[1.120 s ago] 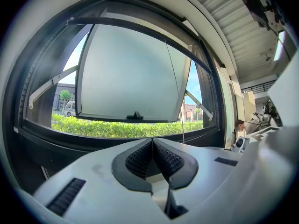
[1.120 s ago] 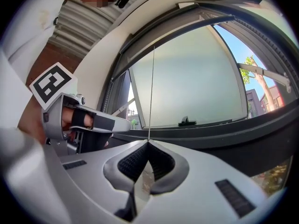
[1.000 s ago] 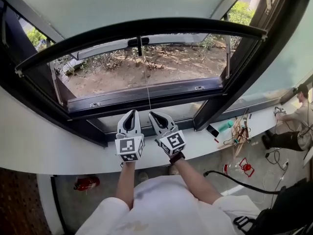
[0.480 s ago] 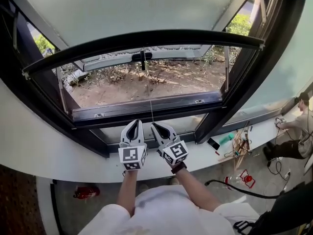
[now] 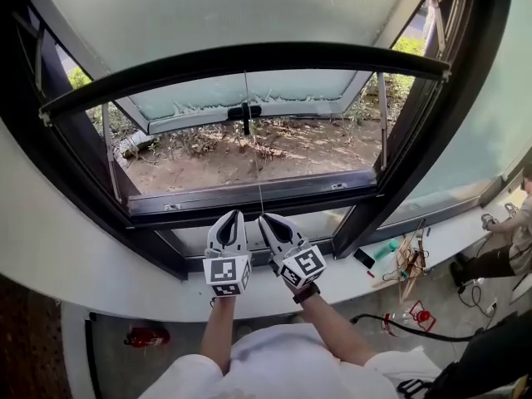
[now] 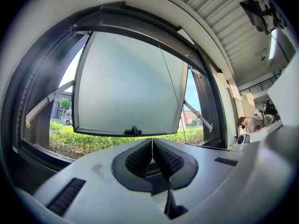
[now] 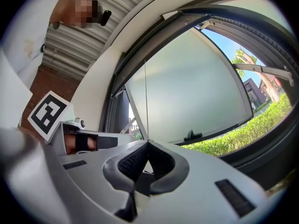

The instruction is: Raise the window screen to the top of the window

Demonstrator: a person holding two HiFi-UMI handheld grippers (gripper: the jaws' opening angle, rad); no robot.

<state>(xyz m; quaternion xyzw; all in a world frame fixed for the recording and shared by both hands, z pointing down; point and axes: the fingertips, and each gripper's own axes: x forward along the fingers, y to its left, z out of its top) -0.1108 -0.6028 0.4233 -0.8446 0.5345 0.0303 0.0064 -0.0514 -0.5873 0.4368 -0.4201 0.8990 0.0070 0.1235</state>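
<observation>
Window opening clear beyond sill; cord hangs mid-gap; frame post blocks right.

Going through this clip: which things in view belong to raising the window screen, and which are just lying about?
Part of the job:
- window screen and its dark bottom bar
- thin pull cord
- right tool, shut on the cord
- left tool, shut beside it

Lying about:
- phone
- tangled wires
- red canister
- seated person
</observation>
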